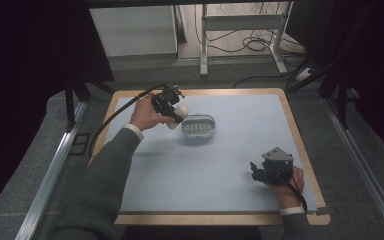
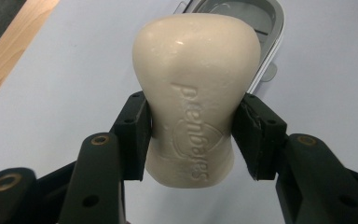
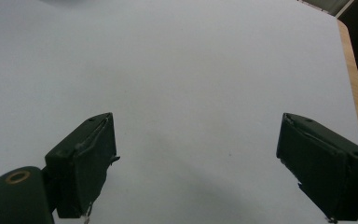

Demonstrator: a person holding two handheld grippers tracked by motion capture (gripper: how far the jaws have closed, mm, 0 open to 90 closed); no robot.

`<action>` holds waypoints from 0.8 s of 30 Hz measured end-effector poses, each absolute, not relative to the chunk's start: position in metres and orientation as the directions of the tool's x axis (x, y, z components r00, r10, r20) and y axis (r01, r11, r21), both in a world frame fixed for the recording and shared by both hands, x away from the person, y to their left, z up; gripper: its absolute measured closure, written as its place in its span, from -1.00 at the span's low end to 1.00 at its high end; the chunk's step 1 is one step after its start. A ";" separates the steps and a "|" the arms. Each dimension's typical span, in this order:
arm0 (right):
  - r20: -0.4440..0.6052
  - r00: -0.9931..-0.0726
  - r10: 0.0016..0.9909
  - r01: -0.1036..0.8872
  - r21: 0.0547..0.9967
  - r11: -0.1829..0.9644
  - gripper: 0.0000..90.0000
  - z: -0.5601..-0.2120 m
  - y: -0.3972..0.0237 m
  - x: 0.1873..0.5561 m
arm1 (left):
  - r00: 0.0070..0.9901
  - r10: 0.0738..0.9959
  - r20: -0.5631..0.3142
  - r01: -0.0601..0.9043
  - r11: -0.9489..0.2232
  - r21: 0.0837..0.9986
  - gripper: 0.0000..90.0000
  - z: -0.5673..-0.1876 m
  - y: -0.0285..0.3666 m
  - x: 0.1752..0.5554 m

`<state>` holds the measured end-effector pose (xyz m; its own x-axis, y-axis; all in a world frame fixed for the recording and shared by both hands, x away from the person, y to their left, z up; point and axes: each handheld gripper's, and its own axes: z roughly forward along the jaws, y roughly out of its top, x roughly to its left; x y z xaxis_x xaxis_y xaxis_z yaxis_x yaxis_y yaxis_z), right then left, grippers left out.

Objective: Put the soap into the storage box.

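Soap bar (image 2: 193, 93) pinched across its narrow waist by the left claw (image 1: 172, 112), held just left of the grey soap dish (image 1: 198, 125) at the far middle of the desk (image 1: 240, 150), apparently for placing inside. Right claw (image 3: 196, 163) rests spread and empty, near right.

Counter (image 1: 280, 100): wooden top, light rim showing on all four sides. Pale grey-blue mat (image 1: 205, 170) covers almost whole top, flat, edges parallel to rim. Grey oval dish (image 1: 198, 126) with white rim sits directly on mat, toward far left part, ribbed floor inside. Same dish (image 2: 265, 28) at top of left gripper view. Right gripper view: bare mat (image 3: 191, 93), wood strip of counter at right edge (image 3: 354, 88).
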<state>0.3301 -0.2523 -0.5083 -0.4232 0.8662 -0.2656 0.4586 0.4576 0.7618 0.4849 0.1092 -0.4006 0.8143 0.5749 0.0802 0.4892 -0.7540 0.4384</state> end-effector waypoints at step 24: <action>-0.275 -0.417 0.867 0.466 0.754 0.463 -0.74 -0.510 -0.253 0.331 | 0.837 0.540 0.089 0.465 -0.788 0.404 0.11 -0.414 0.083 0.507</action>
<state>0.3307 -0.2527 -0.5095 -0.4166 0.8665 -0.2750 0.4658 0.4632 0.7540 0.5070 0.0832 -0.4140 0.8371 0.5399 0.0887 0.4653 -0.7877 0.4037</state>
